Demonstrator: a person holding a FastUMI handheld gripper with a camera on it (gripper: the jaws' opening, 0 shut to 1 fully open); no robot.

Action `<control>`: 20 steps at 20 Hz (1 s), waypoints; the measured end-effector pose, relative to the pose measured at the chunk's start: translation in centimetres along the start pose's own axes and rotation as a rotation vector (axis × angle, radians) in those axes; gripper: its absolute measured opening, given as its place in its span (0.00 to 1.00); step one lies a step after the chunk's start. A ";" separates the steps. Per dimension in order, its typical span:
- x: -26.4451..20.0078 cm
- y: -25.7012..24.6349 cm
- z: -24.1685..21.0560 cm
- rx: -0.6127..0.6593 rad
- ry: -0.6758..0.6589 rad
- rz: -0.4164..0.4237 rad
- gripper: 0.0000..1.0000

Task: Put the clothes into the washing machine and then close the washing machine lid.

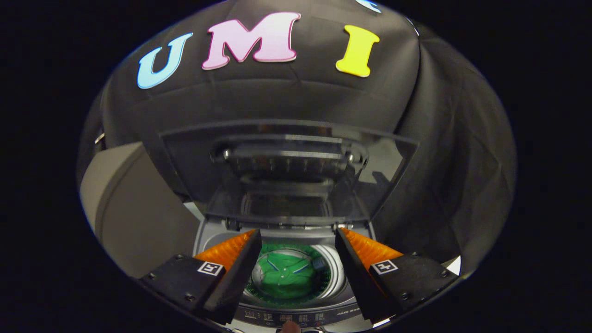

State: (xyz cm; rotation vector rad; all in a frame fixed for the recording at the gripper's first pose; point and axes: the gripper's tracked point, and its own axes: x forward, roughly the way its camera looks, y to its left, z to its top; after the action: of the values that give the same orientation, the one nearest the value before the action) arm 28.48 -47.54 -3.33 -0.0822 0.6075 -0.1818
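Green shirt in the open washer

The claw (296, 233) hangs spread and empty; between its fingers a crumpled green shirt (286, 275) lies in the round drum (334, 268) (glossy see-through lid (289, 171) upright beyond).

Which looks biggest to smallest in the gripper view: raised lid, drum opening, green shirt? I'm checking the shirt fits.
1. Raised lid, clearly largest.
2. Drum opening.
3. Green shirt, lying inside the drum.
The open gripper hides the drum's sides, so its full width is unsure.
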 end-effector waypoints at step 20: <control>3.5 -1.2 14.6 0.060 -0.126 -0.037 0.99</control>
State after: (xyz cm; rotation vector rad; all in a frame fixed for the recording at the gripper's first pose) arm 39.52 -49.11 6.83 -0.0463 0.4747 -0.2284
